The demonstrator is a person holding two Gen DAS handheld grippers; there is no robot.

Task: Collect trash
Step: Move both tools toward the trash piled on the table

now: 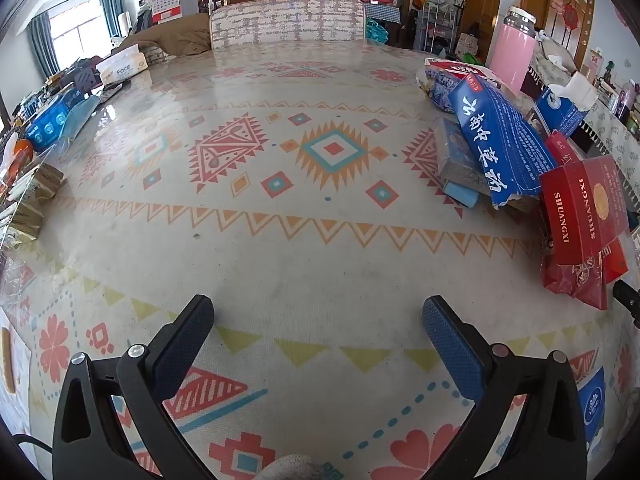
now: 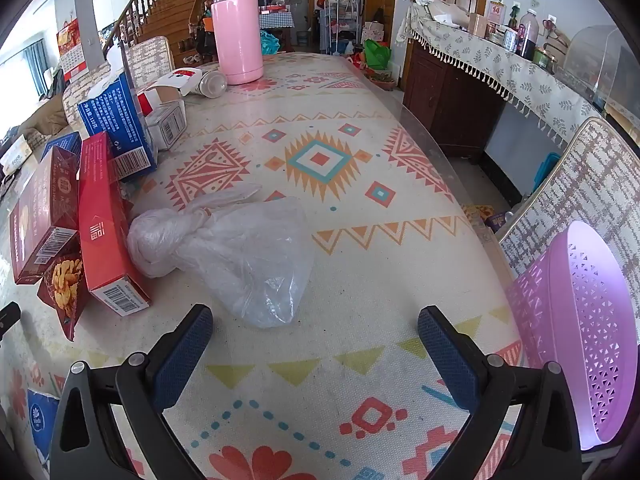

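Presently on hand:
Table [image 2: 360, 264]: covered by a patterned cloth in orange, teal and coral geometric motifs; both cameras look down along it.
Left gripper [image 1: 318, 322]: jaws spread wide, nothing between them, poised over bare cloth.
Right gripper [image 2: 316, 330]: jaws spread wide, nothing between them; fingertips sit just short of the plastic bag.
Plastic bag [image 2: 236, 248]: clear, crumpled, knotted at one end, lying flat on the cloth just ahead of the right gripper and touching the red boxes.
Red boxes [image 2: 106, 232]: several cartons lying in a pile at the left of the right view, barcodes facing the camera; the same pile sits at the right of the left view.
Snack packet [image 2: 66, 284]: dark red, opened, wedged under the red boxes.
Blue carton [image 1: 500, 136]: long, white lettering, leaning across the pile.
Pink flask [image 2: 237, 28]: upright at the far end of the table, lid on.
Purple basket [image 2: 580, 340]: perforated plastic, off the table's right edge beside a chair.
Tissue box [image 1: 122, 68]: far left corner of the table in the left view.
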